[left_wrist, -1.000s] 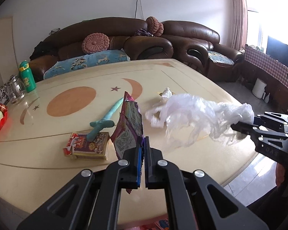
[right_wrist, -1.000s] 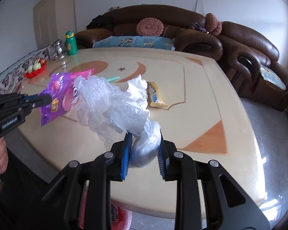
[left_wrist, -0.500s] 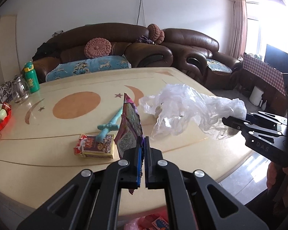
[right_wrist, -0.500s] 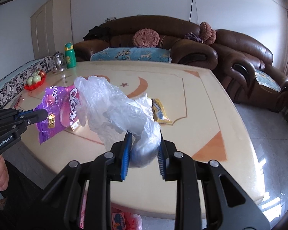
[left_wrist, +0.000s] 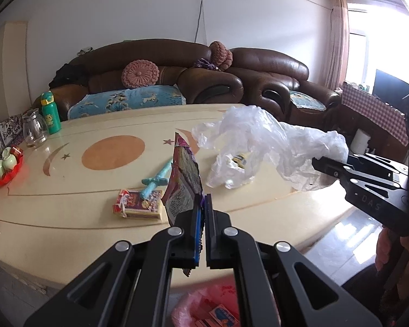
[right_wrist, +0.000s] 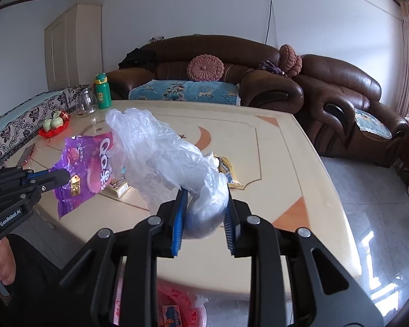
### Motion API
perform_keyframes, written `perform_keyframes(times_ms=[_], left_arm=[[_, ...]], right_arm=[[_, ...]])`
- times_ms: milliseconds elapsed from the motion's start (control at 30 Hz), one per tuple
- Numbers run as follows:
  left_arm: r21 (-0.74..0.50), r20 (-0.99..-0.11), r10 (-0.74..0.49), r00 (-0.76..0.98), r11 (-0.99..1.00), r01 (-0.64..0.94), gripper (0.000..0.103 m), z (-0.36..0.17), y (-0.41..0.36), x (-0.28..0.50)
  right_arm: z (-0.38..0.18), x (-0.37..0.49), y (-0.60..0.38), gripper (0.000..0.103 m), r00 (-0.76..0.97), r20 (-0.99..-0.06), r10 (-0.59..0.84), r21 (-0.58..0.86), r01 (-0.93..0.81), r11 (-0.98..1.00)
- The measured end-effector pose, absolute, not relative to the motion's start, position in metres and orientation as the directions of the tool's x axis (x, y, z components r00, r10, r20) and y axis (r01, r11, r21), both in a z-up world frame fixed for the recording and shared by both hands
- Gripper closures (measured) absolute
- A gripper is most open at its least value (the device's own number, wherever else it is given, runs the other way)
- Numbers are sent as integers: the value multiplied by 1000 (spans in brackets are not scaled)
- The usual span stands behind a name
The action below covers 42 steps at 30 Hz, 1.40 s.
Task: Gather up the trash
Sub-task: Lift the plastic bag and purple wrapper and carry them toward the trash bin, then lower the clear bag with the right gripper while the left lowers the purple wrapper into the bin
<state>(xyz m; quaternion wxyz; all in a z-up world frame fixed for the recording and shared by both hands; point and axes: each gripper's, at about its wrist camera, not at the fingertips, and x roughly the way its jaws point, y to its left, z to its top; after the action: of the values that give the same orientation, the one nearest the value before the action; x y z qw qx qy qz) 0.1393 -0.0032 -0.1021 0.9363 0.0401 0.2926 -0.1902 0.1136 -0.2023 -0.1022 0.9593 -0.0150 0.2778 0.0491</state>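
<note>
My left gripper [left_wrist: 203, 204] is shut on a purple snack wrapper [left_wrist: 184, 184], held edge-on above the near part of the table; the right wrist view shows the same wrapper [right_wrist: 87, 163] hanging flat from the left gripper [right_wrist: 64, 175]. My right gripper [right_wrist: 205, 204] is shut on a crumpled clear plastic bag [right_wrist: 161, 152], which billows up off the table; the bag [left_wrist: 261, 139] hangs from the right gripper [left_wrist: 317, 162] in the left wrist view. A yellow candy wrapper [right_wrist: 227, 170] lies on the table behind the bag.
The cream table [left_wrist: 68, 209] carries a card box [left_wrist: 137, 204], a teal toy sword [left_wrist: 156, 177], a green bottle [left_wrist: 50, 113], a glass jar [left_wrist: 35, 130] and a red fruit dish [left_wrist: 6, 164]. A pink-lined bin [right_wrist: 181, 306] sits below the near edge. Brown sofas stand behind.
Both grippers have risen and pulled back from the table, carrying the purple wrapper and the plastic bag. The bag has lifted clear of the tabletop, and the pink bin has come into view below.
</note>
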Motion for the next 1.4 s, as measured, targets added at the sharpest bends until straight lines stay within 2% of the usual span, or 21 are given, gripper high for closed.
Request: perform_keyframes(times_ms=[233, 533, 1133, 1400], left_arm=[[-30, -553, -352, 755, 914, 405, 100, -93, -2, 104], [-45, -590, -374, 715, 900, 434, 100, -105, -2, 66], [-92, -735, -391, 554, 867, 489, 100, -174, -7, 28], [-100, -773, -374, 513, 870, 483, 100, -200, -5, 26]], right_arm=[[-91, 83, -203, 78, 845, -530, 71, -1, -84, 996], [-92, 39, -202, 77, 833, -553, 23, -36, -52, 998], [-147, -9, -183, 77, 725, -689, 4, -42, -45, 998], [-172, -14, -185, 77, 675, -738, -19, -52, -29, 998]])
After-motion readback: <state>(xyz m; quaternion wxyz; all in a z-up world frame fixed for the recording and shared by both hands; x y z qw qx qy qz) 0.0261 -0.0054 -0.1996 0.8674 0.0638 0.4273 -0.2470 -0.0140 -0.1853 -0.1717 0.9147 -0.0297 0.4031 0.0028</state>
